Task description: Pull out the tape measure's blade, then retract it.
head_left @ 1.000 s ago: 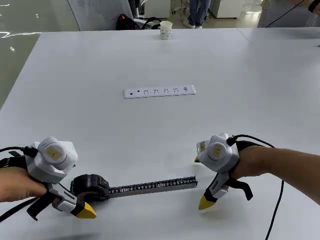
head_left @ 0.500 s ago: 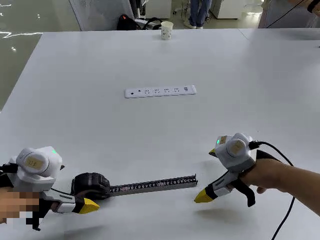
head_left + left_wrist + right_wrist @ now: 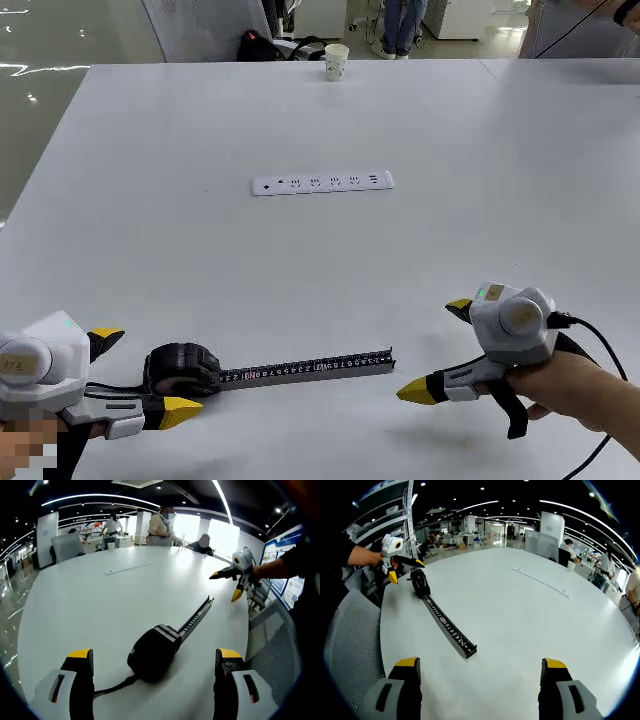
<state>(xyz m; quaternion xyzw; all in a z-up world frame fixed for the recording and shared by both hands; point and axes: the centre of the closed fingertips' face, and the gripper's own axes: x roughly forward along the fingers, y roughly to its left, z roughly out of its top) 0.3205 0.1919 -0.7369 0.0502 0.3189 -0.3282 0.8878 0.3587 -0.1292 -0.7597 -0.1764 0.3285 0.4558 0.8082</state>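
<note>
The tape measure (image 3: pixel 182 368) lies close to the front edge of the tabletop (image 3: pixel 300 270), toward the front left corner. Its blade (image 3: pixel 310 367) is pulled out and lies flat, running to the right along that edge.

The left tongs (image 3: pixel 145 370) are wide open and hold nothing. The left gripper view shows the case lying between the two yellow tips, touching neither. The right tongs (image 3: pixel 434 348) are wide open and empty too. They hang near the blade's end hook (image 3: pixel 390 357) but apart from it.

The case is black, fat and rounded, and it looks a bit rubbery, with ridges on top. A thin black loop trails from its back. The blade is a long, thin, dark strip with tiny marks along it. It is probably springy metal, and it has a small bent hook at the tip. The tabletop is white, smooth and a little shiny.

A few things could go wrong. The case is round and the tabletop looks slippery, so tongs that close off-centre may make the case spin or slide away. If the blade is let go all at once, it may zip back fast, whip about and bang its hook on the case. A push from the side could bend the thin strip.

A white power strip (image 3: pixel 322 183) lies mid-tabletop, and a paper cup (image 3: pixel 337 61) stands at the far edge. Both are well away from the work.
</note>
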